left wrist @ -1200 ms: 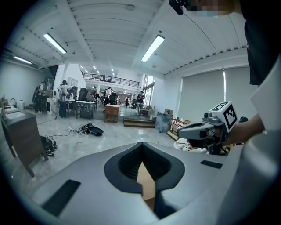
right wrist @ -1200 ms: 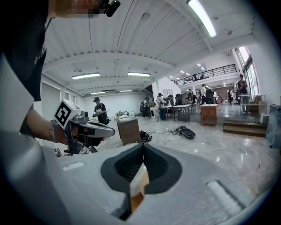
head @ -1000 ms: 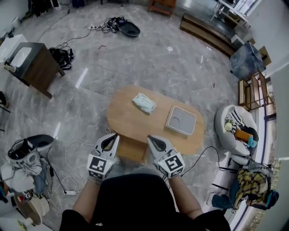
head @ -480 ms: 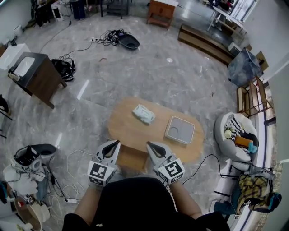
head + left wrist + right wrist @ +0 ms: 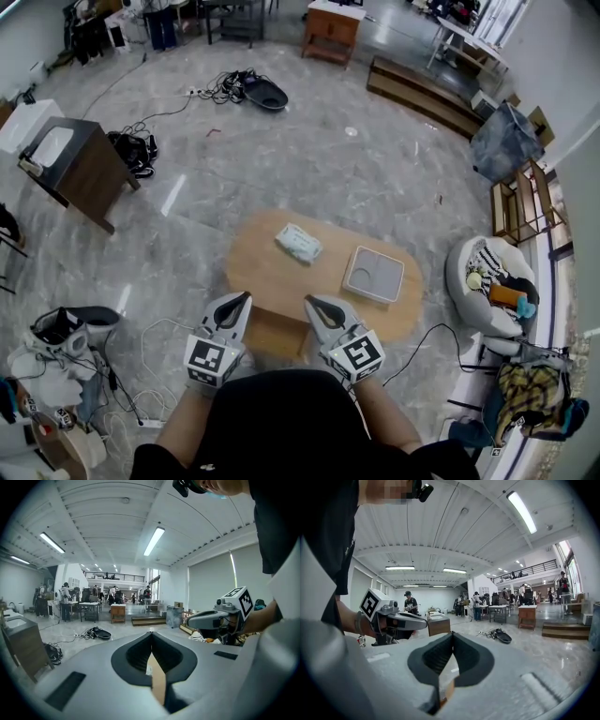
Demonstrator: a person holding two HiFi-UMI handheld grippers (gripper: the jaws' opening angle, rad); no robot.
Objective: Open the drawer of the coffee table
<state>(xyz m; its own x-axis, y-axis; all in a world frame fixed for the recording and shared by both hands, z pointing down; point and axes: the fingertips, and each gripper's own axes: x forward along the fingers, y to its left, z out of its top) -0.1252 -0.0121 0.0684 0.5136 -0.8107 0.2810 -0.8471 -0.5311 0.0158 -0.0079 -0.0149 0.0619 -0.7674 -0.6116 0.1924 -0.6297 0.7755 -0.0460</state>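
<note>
The oval wooden coffee table [image 5: 272, 277] stands on the grey floor in the head view. Its drawer [image 5: 270, 335] sticks out from under the near edge, between my two grippers. My left gripper [image 5: 246, 297] hangs above the drawer's left side, jaws shut and empty. Over its right side is my right gripper [image 5: 308, 301], also shut and empty. In the left gripper view the jaws [image 5: 151, 632] meet in a closed line, with the right gripper [image 5: 220, 618] beside them. The right gripper view shows the same closed line [image 5: 452, 633] and the left gripper [image 5: 396, 619].
A white tissue pack [image 5: 298, 243] and a grey square tray [image 5: 373, 275] lie on the table top. A dark cabinet [image 5: 70, 164] stands at the left. Cables [image 5: 141, 361] trail near my left side. A white chair with clutter [image 5: 492, 281] is at the right.
Both grippers have risen slightly, still shut and side by side. The head view has lifted, so the table looks smaller and lower in the picture. The drawer stays out.
</note>
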